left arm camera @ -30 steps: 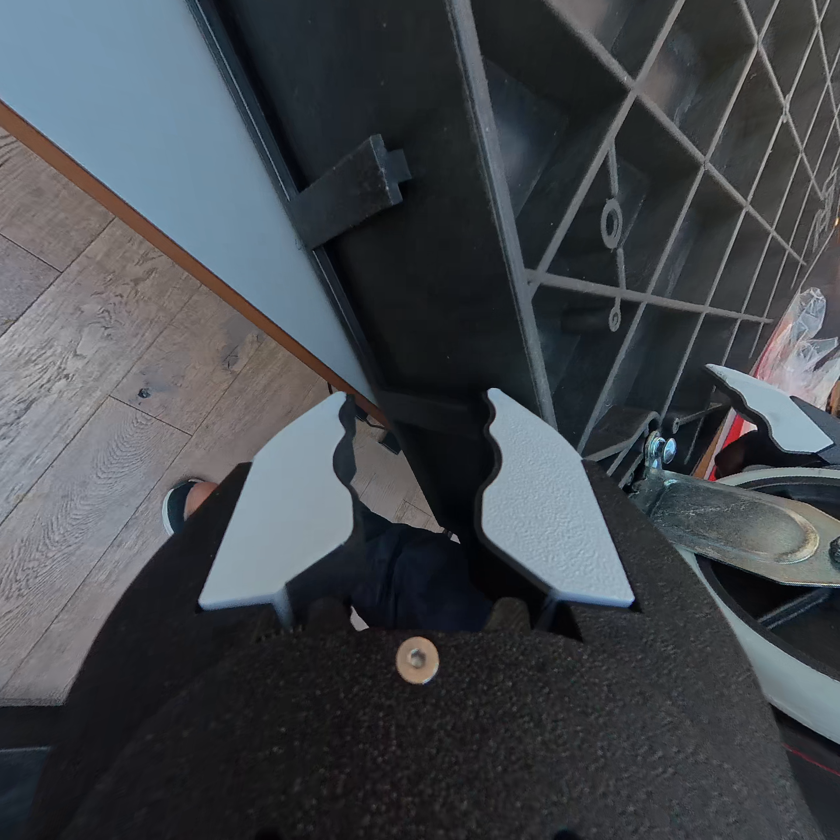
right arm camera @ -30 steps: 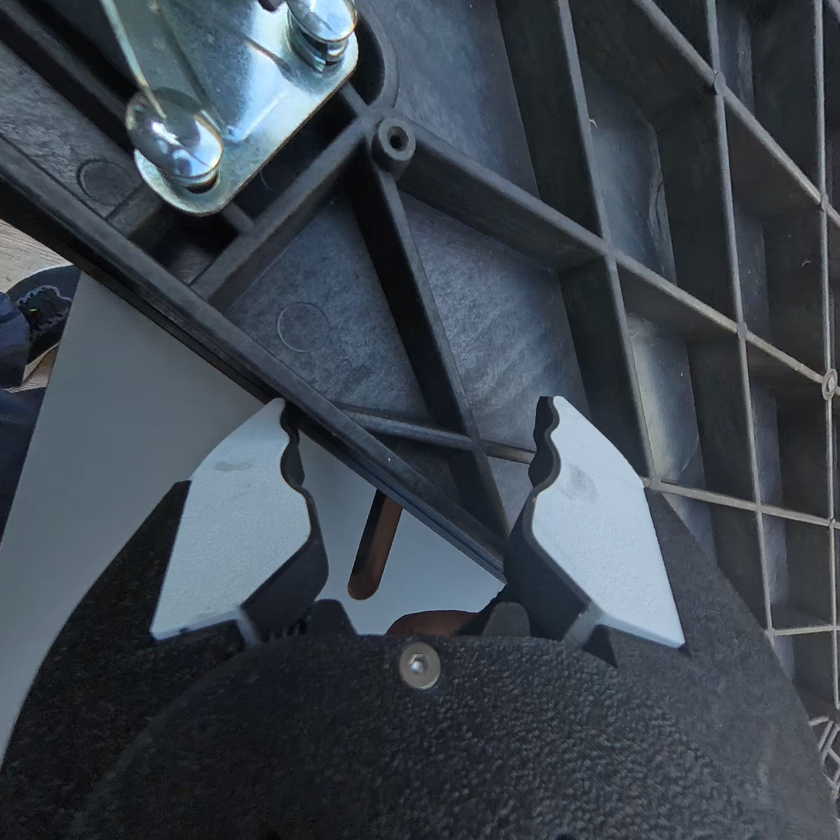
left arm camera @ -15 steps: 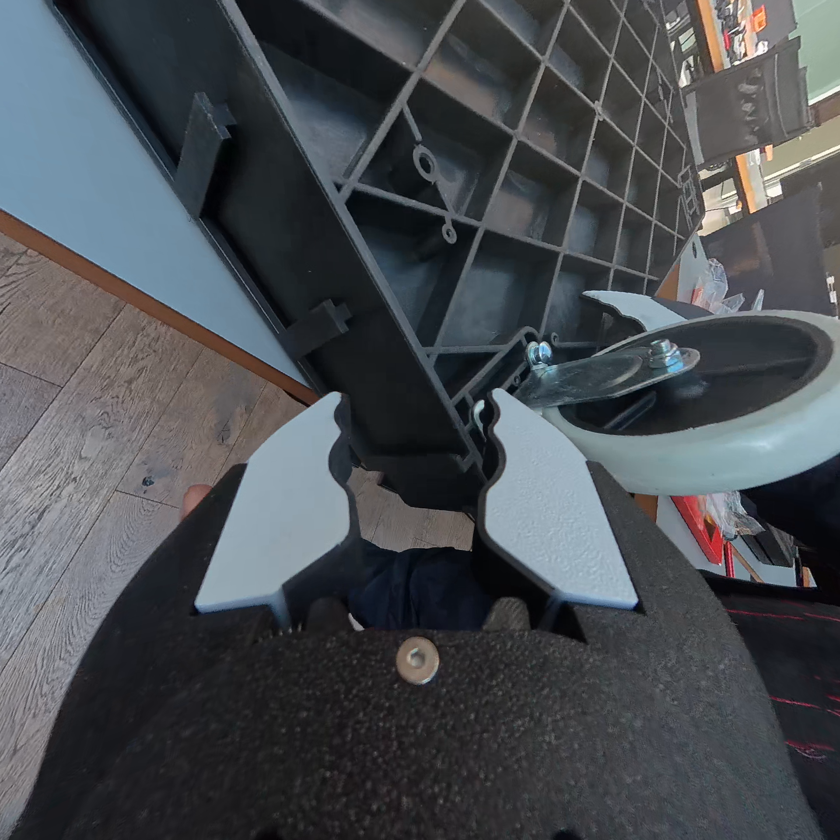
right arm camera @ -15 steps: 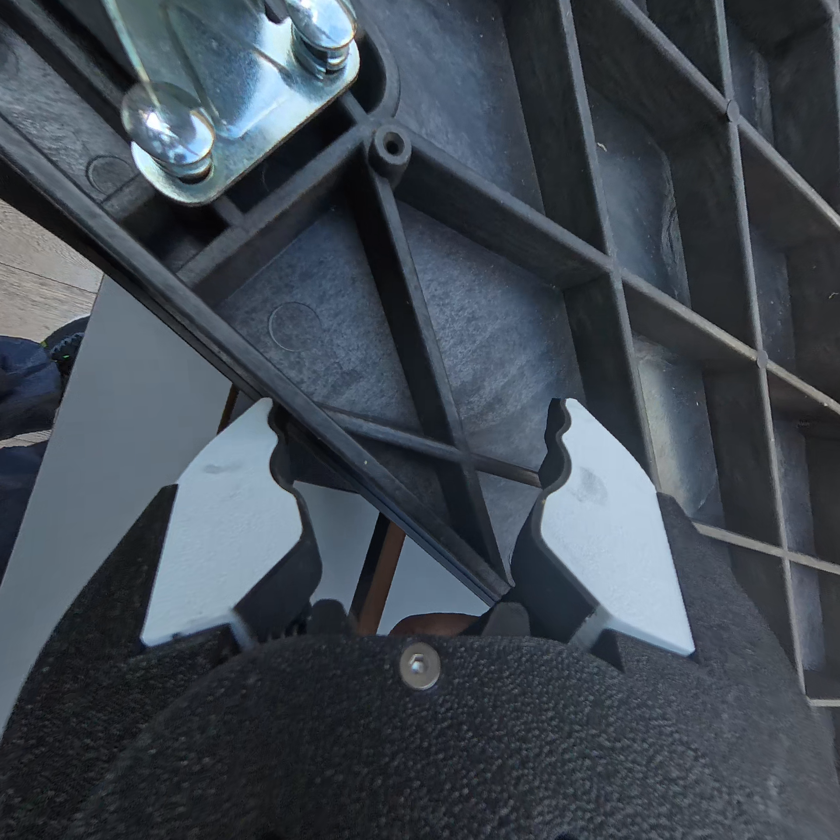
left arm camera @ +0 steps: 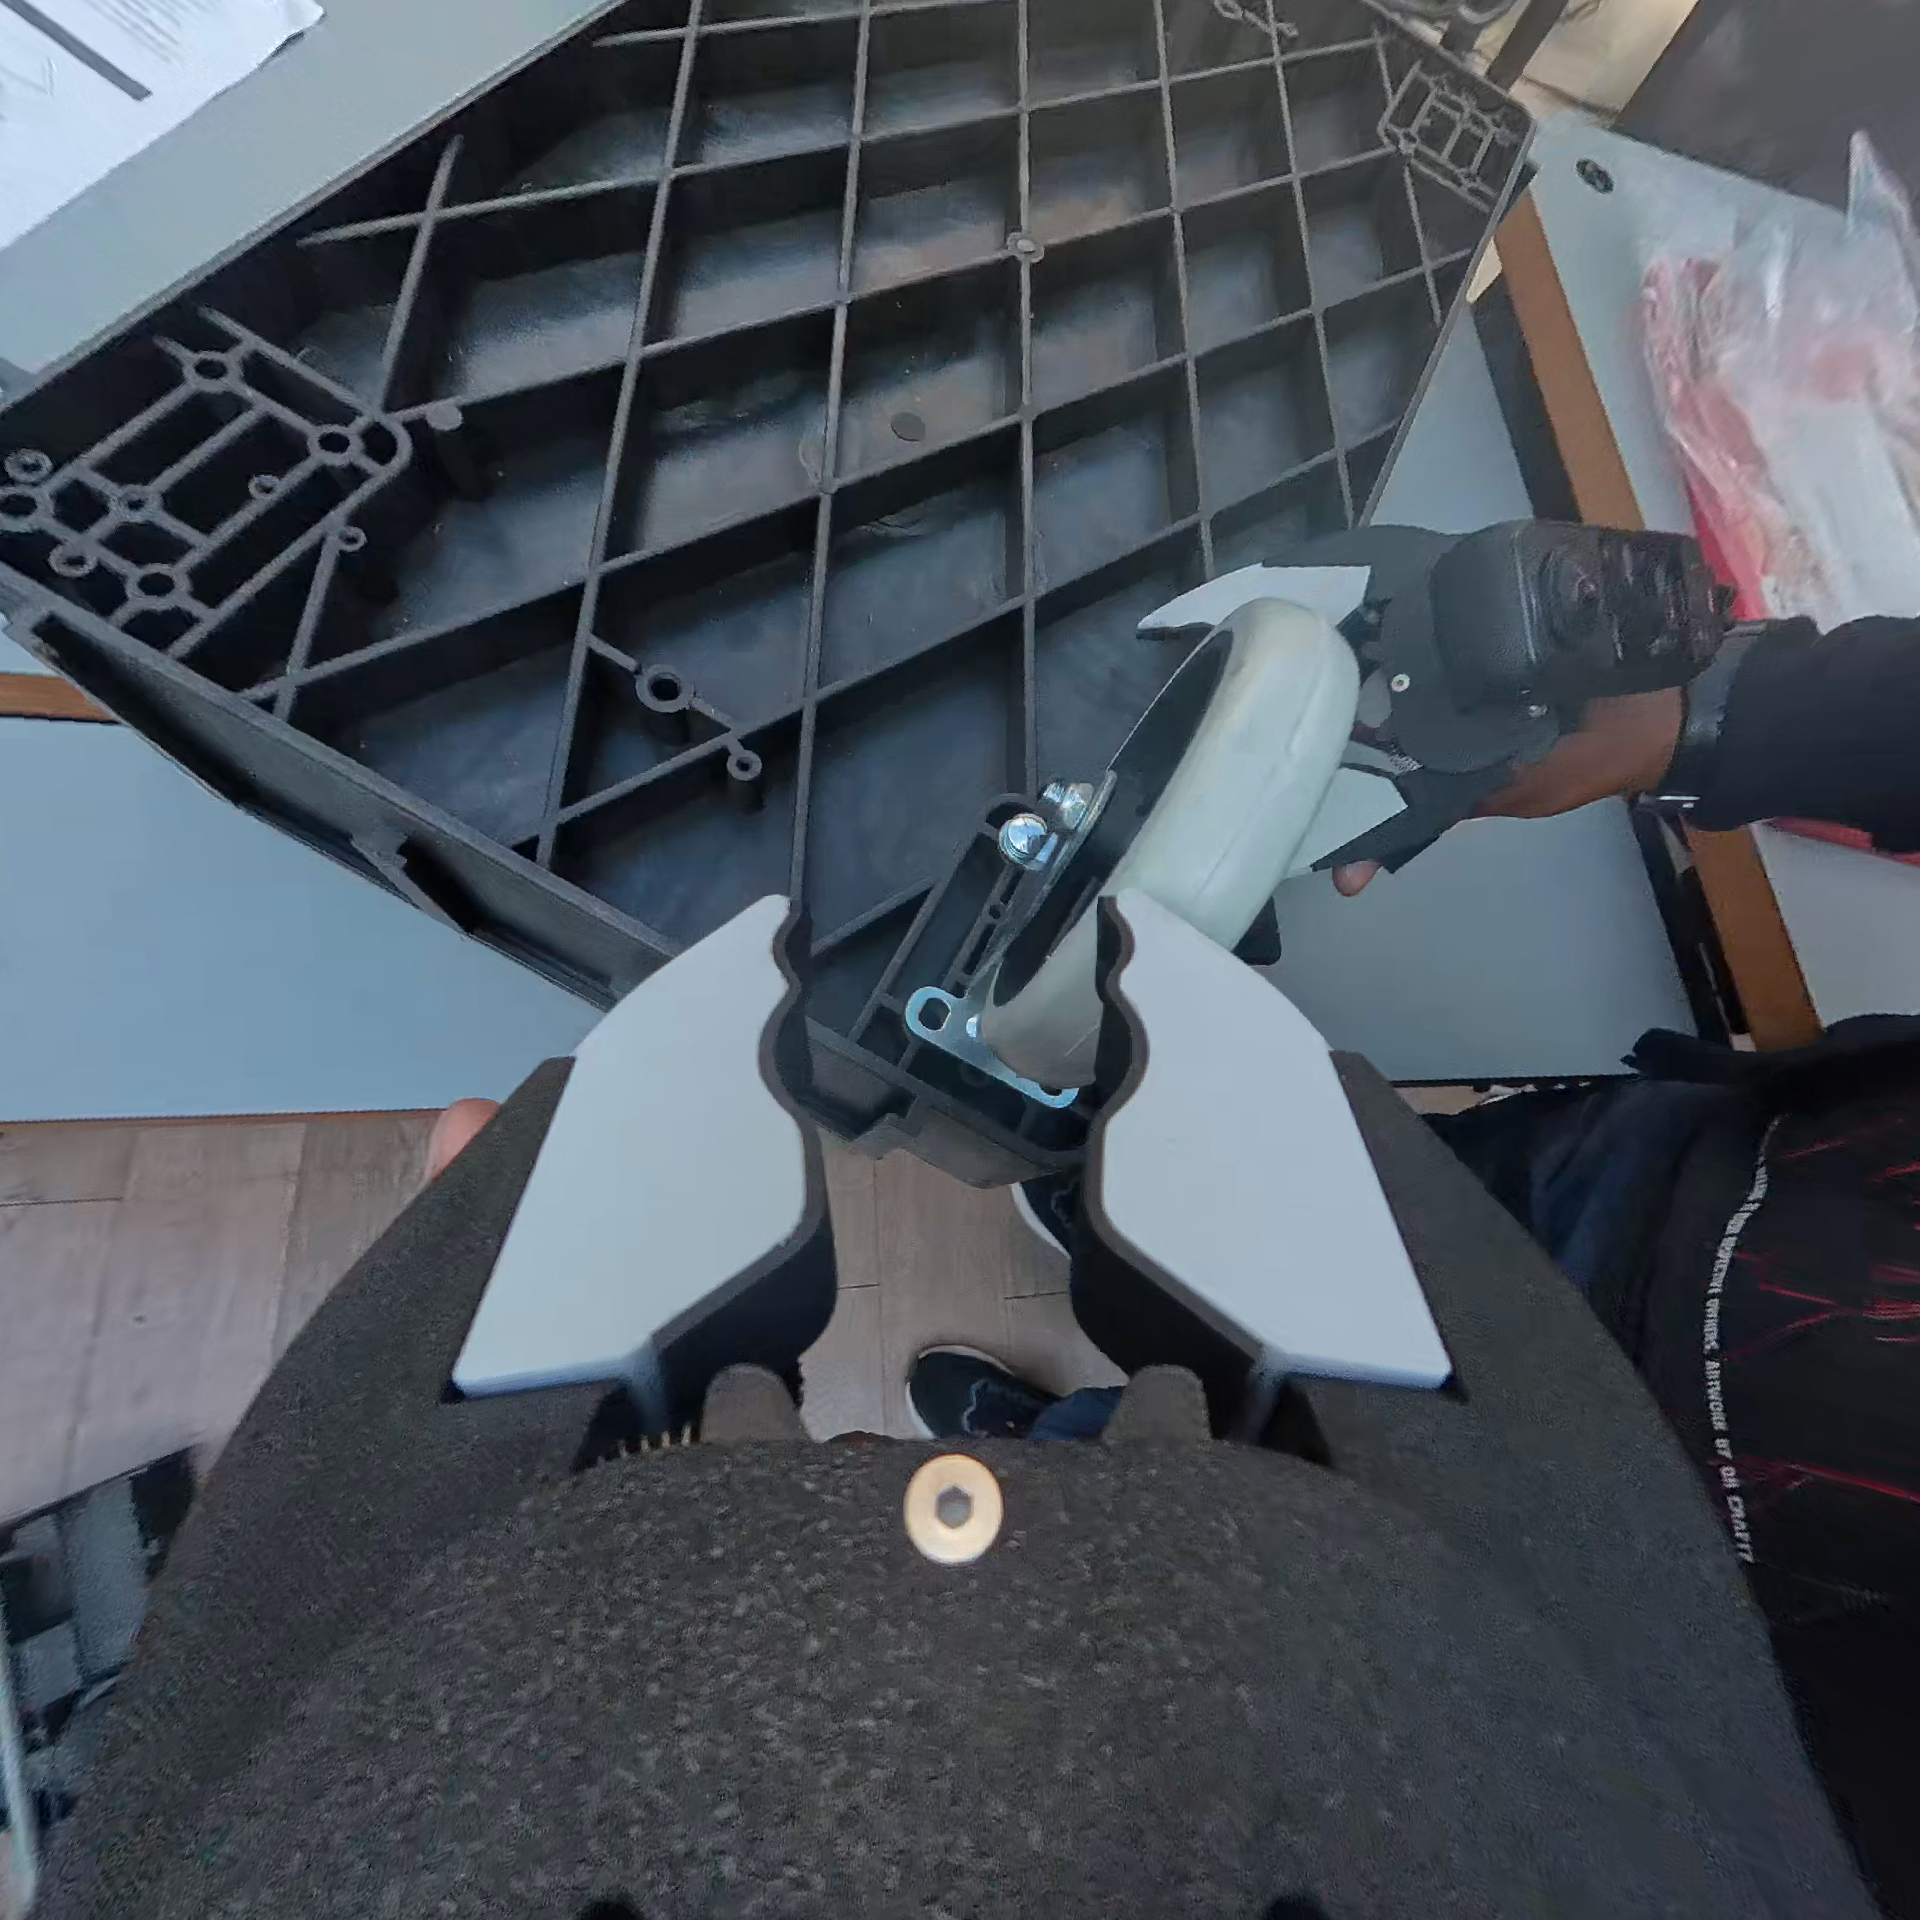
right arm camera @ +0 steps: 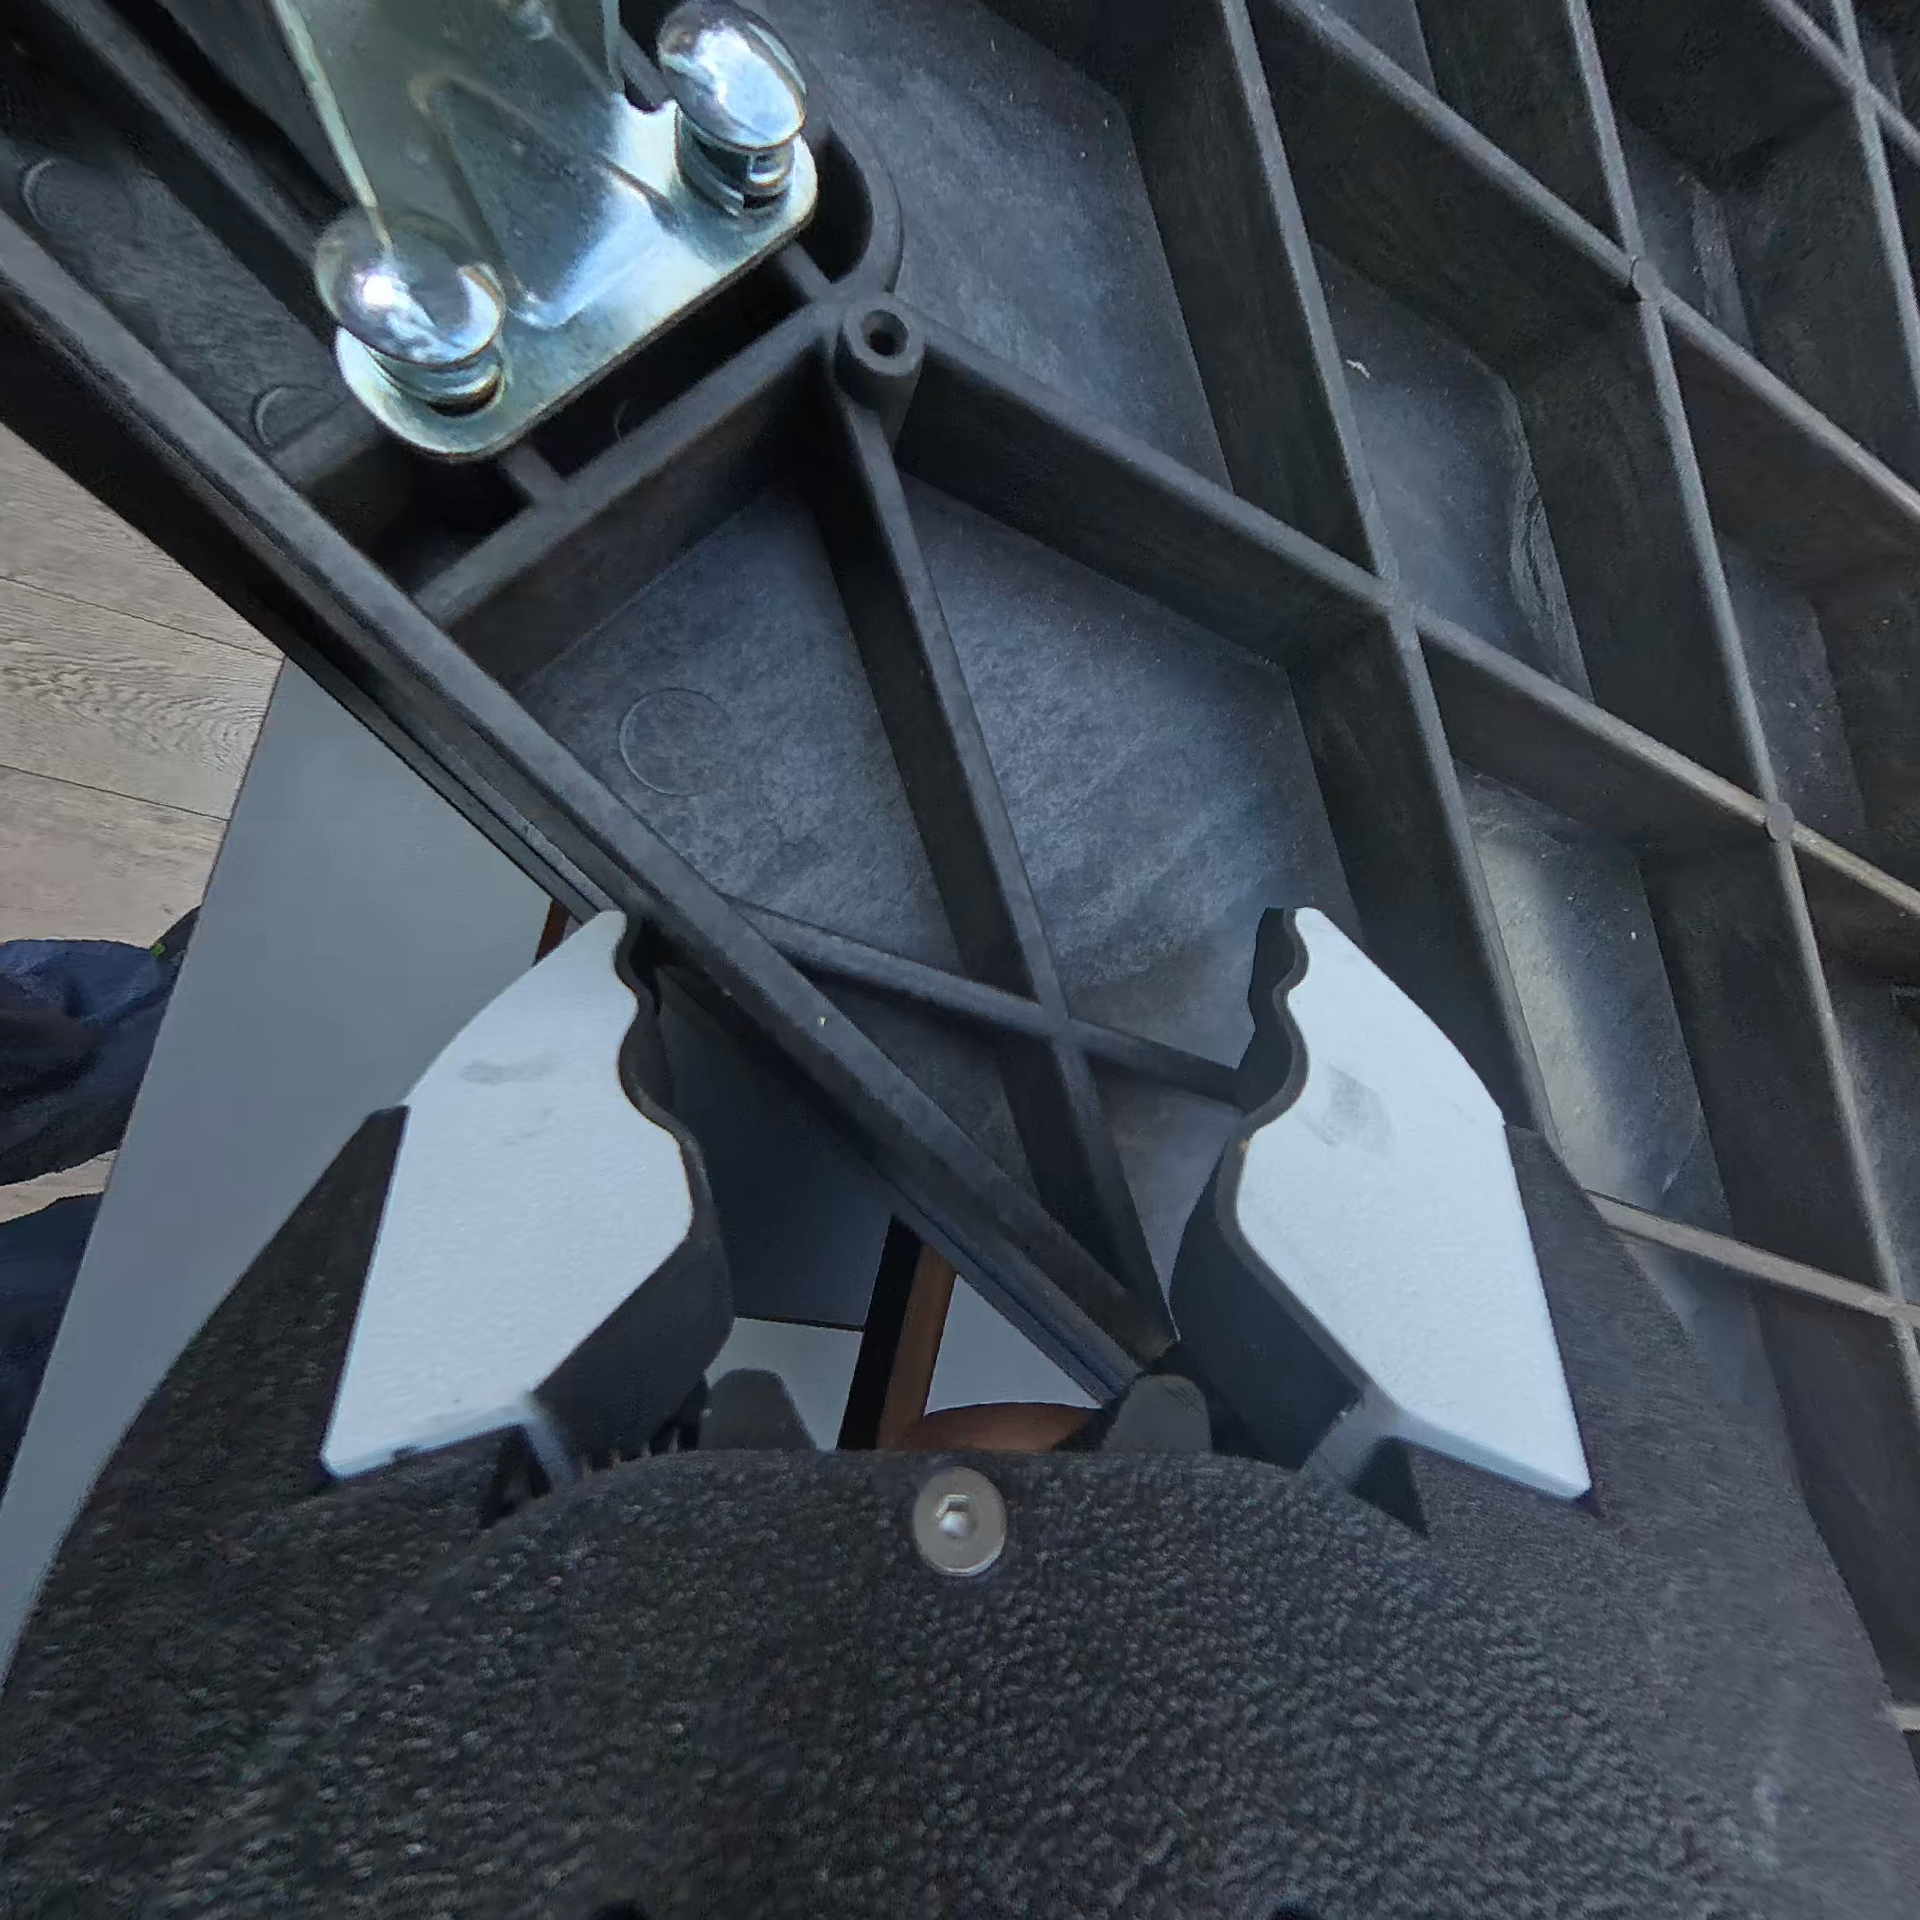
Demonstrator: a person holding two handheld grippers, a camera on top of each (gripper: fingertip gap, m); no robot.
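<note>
Left gripper (left arm camera: 951,997) pinches the near corner of a black ribbed platform (left arm camera: 831,416), which lies upside down on a pale tabletop (left arm camera: 208,935) with that corner past the table edge, above the wood floor (left arm camera: 156,1247). A white wheel (left arm camera: 1236,748) on a metal bracket (left arm camera: 977,1029) is bolted at this corner. Right gripper (left arm camera: 1299,727) straddles the wheel, fingers spread on either side; whether they press it cannot be told. In the right wrist view the fingers (right arm camera: 520,1195) stand wide apart over the platform's rim. Red plastic packets (left arm camera: 1787,364) lie on the next table.
</note>
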